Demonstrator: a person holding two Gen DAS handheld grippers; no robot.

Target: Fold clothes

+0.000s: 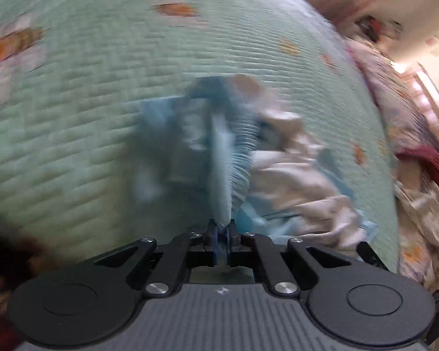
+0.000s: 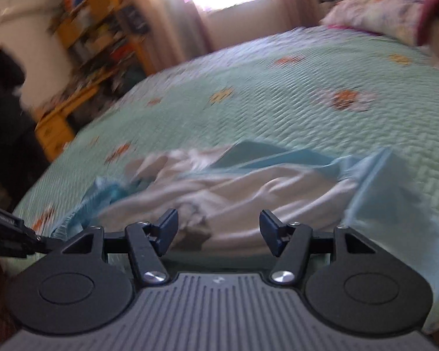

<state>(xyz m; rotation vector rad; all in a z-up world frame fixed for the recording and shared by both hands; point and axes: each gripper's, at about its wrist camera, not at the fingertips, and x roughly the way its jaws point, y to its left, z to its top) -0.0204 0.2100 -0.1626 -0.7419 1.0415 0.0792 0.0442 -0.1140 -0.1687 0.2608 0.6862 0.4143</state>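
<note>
Left hand-held gripper (image 1: 223, 228) tilted down, pinched on a fold of the blue-white garment (image 1: 292, 158). Right hand-held gripper (image 2: 218, 228) wide, empty, just above garment on the bed (image 2: 248, 99).

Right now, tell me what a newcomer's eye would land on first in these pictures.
The crumpled blue and white garment lying on the mint quilted bedspread. The left gripper is shut on a blue fold of it, while the right gripper stands open just before the cloth.
</note>
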